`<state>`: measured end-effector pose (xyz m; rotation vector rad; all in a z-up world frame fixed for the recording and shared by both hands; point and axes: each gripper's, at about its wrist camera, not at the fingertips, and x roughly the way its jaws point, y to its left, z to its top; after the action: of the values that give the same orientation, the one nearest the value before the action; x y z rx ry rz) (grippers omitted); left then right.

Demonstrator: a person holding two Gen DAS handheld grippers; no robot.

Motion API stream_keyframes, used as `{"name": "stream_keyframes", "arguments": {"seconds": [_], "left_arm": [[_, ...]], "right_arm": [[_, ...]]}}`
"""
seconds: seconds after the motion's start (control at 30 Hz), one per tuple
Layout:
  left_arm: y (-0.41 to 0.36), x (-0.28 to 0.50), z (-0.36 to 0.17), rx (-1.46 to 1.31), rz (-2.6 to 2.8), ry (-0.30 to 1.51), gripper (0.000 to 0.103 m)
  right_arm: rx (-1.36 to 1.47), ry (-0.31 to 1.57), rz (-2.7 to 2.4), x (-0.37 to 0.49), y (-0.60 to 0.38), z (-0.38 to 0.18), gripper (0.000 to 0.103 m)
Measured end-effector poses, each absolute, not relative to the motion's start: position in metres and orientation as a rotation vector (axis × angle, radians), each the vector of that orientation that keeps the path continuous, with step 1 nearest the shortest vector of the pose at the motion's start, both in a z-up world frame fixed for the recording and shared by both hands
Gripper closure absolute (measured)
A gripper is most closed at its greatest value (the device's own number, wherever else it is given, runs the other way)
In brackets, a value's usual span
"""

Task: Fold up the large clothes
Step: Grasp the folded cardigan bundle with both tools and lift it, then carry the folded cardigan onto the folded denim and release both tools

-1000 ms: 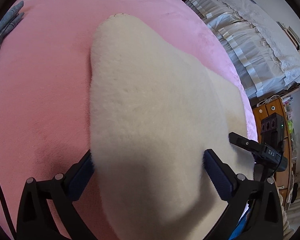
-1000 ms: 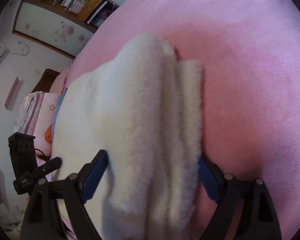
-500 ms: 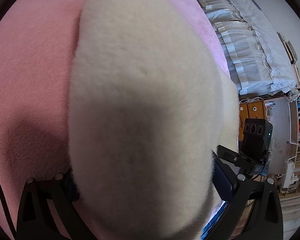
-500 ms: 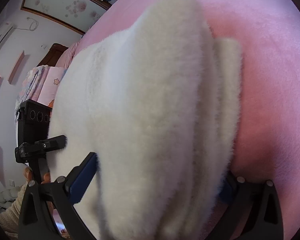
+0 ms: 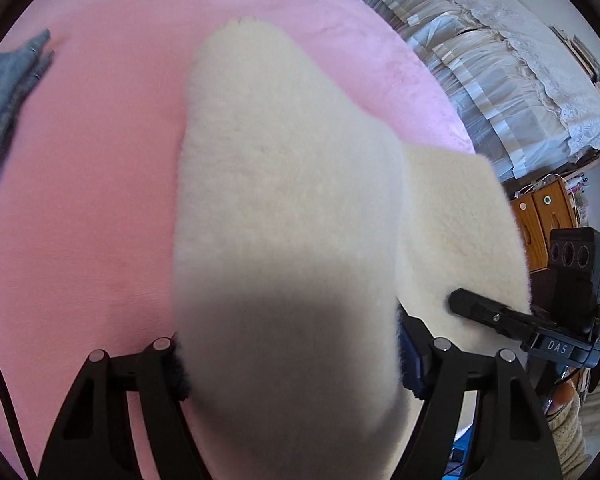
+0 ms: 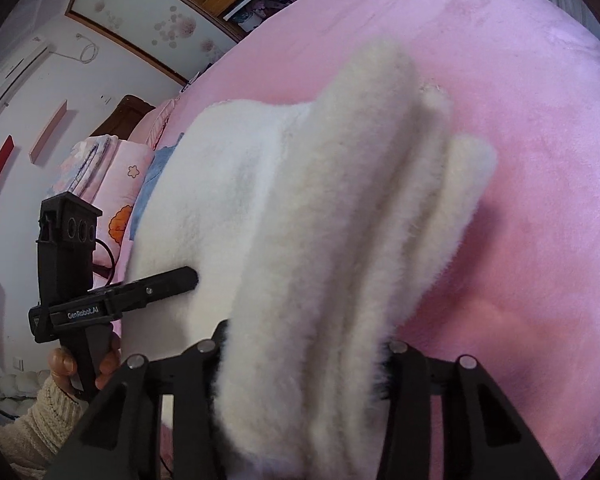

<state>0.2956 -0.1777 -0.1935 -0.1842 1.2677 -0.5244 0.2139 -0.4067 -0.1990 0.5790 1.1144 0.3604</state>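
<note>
A thick cream fleece garment (image 5: 284, 208) lies folded on the pink bed cover (image 5: 80, 200). My left gripper (image 5: 292, 360) is shut on its near end, which bulges between the jaws and hides the pads. In the right wrist view the same garment (image 6: 320, 240) shows in several stacked layers, and my right gripper (image 6: 304, 356) is shut on its near edge. Each gripper shows in the other's view: the right one (image 5: 460, 302) at the garment's right side, the left one (image 6: 190, 276) at its left side.
A grey-blue garment (image 5: 8, 92) lies at the far left of the bed. White lace curtains (image 5: 500, 72) and a wooden cabinet (image 5: 540, 212) stand beyond the bed's right edge. Pillows (image 6: 112, 176) and a wall with shelves (image 6: 48, 132) are on the other side.
The garment was lifted close to both cameras half a second ago; it now lies lower and farther out on the bed. Both grippers have closed tighter on it.
</note>
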Motion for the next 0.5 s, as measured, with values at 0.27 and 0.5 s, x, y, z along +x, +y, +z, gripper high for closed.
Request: {"name": "stream_keyframes", "arguments": {"seconds": [0.27, 0.5], "left_arm": [[-0.047, 0.305, -0.108, -0.175, -0.444, 1.205, 0.030], [0.104, 0.377, -0.042, -0.149, -0.357, 1.128, 0.029]], "right_arm": [[0.573, 1.070, 0.499, 0.246, -0.293, -0.142, 0.060], [0.532, 0.992, 0.632, 0.341, -0.161, -0.093, 0.060]]}}
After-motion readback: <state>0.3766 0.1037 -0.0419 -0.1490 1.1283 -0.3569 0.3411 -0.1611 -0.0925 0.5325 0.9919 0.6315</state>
